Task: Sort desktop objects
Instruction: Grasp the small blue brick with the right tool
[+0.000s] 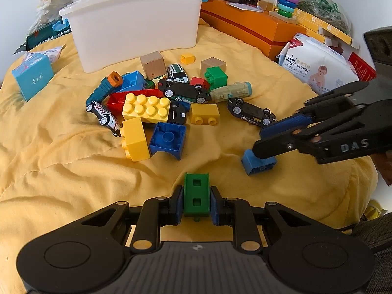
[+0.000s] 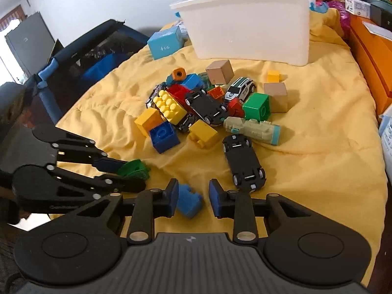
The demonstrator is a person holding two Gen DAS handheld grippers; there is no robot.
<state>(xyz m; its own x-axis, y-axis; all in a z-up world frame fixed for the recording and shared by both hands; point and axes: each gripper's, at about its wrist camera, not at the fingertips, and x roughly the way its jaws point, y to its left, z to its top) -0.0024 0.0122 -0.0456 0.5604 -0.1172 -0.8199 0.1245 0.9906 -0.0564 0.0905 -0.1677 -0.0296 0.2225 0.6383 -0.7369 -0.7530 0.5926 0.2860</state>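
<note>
Left gripper [image 1: 196, 202]: you squeezed the green block [image 1: 196, 194] tight, low in the frame.
Right gripper [image 2: 192, 197]: your fingers stood apart around the blue block [image 2: 189, 202].

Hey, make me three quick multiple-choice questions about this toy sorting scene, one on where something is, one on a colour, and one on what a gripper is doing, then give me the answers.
1. Where does the white bin stand?
A. Behind the toy pile, at the far side of the yellow blanket
B. On the orange box
C. Between the two grippers

2. What colour is the block held in the left gripper?
A. Red
B. Green
C. Yellow

3. What is the state of the right gripper?
A. Shut on a toy car
B. Out of view
C. Open around a blue block

Answers:
1 A, the bin sits on the blanket beyond the bricks and cars.
2 B, a green block is clamped between the left pads.
3 C, the blue block lies between the spread fingers, with a gap on one side.
</note>
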